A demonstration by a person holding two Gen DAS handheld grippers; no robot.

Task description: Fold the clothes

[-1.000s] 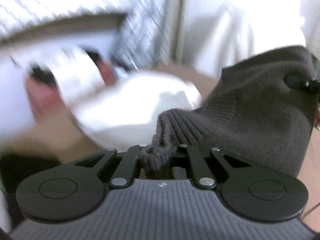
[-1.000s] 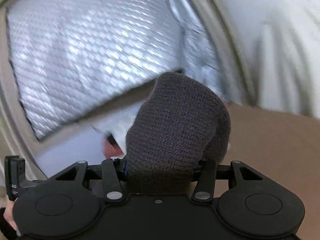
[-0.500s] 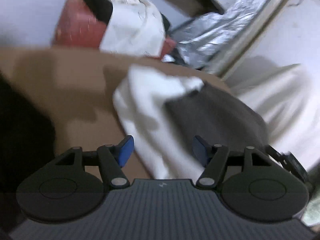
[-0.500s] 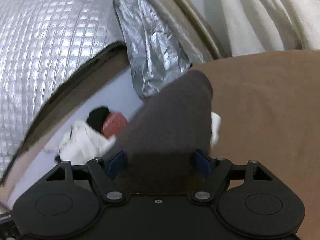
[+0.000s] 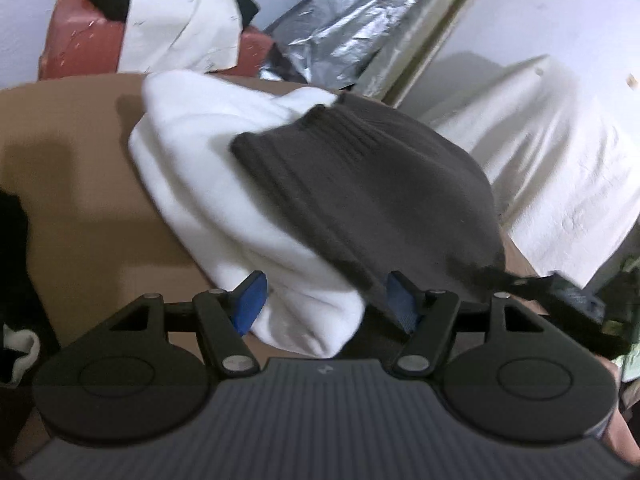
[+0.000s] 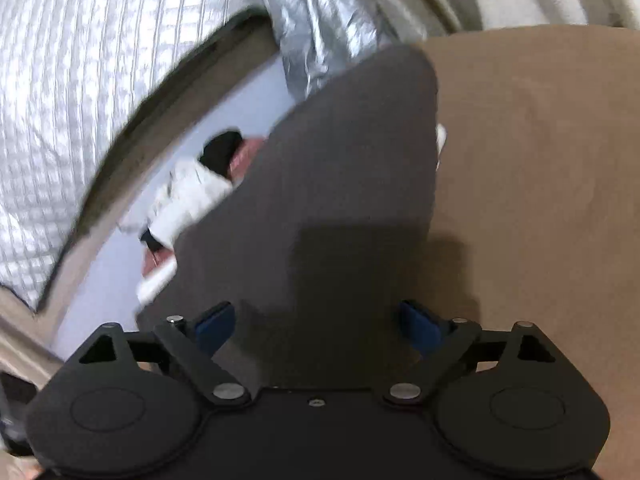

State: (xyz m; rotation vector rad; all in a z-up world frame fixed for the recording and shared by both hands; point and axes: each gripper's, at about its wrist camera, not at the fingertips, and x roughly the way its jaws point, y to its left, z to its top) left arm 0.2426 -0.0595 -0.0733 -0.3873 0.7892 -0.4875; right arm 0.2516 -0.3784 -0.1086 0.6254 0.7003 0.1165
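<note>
A dark grey knitted garment [image 5: 372, 184] lies folded on top of a white folded garment [image 5: 224, 184] on the brown table [image 5: 68, 168]. My left gripper [image 5: 324, 300] is open, its blue pads either side of the near edge of the stack, holding nothing. In the right wrist view the grey garment [image 6: 340, 200] fills the middle, lying flat on the brown table [image 6: 540, 184]. My right gripper [image 6: 316, 326] is open, its blue pads spread wide over the near end of the garment, not gripping it.
A red seat [image 5: 80, 48] with white and black cloth on it stands behind the table. Silver foil sheeting [image 6: 80, 80] covers the wall. A white draped cloth [image 5: 560, 152] hangs at the right. A dark item [image 5: 12, 260] lies at the table's left edge.
Both grippers were shut on the grey garment a second ago. Both have opened and let it go, and it now lies on the white garment. Both grippers have drawn back slightly.
</note>
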